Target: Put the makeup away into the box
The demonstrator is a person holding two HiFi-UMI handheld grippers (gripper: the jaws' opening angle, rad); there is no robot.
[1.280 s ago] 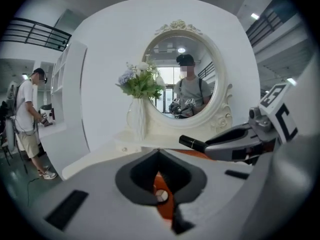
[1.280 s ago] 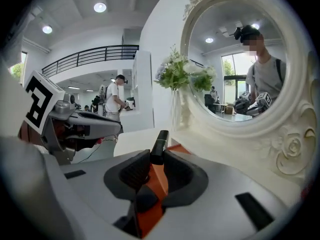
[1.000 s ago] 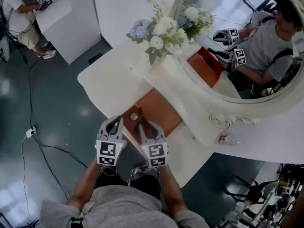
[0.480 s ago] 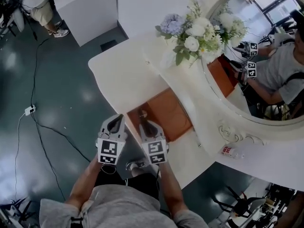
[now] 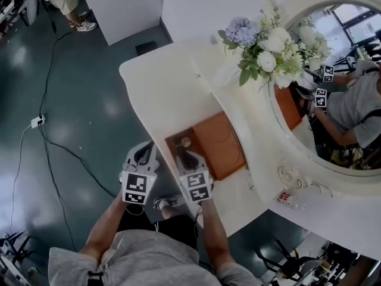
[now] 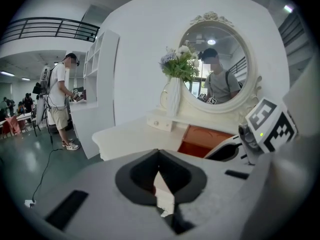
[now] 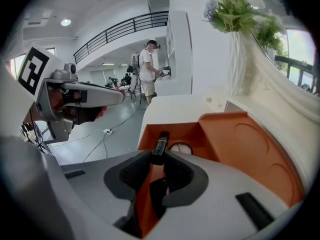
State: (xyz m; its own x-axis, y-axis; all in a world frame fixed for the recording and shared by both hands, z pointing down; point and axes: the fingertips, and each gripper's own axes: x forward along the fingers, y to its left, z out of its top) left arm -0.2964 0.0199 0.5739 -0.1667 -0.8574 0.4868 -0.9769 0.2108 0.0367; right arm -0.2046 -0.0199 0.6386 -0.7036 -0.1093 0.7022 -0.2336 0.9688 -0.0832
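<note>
An orange box (image 5: pixel 176 140) lies open on the white vanity table (image 5: pixel 161 94), its lid (image 5: pixel 221 143) folded out flat beside it. A round compact (image 7: pixel 180 148) rests in the box's compartment. My right gripper (image 7: pixel 156 170) is shut on a slim dark makeup tube (image 7: pixel 159 145), which juts out over the box's near end (image 7: pixel 150 132). In the head view the right gripper (image 5: pixel 186 158) hangs at the box's near edge. My left gripper (image 5: pixel 144 155) is beside it, left of the box and off the table's rim. Its jaws (image 6: pixel 160 181) are shut with nothing between them.
A vase of flowers (image 5: pixel 262 40) and an oval mirror (image 5: pixel 333 106) stand behind the box. A small bottle (image 5: pixel 289 199) lies at the table's right. A cable (image 5: pixel 36 123) runs over the dark floor. A person (image 6: pixel 61 104) stands by a white cabinet (image 6: pixel 97 99) at the far left.
Both grippers have come down toward the box's near end, the right one still carrying the dark tube. The head view has shifted, so the table now sits further right.
</note>
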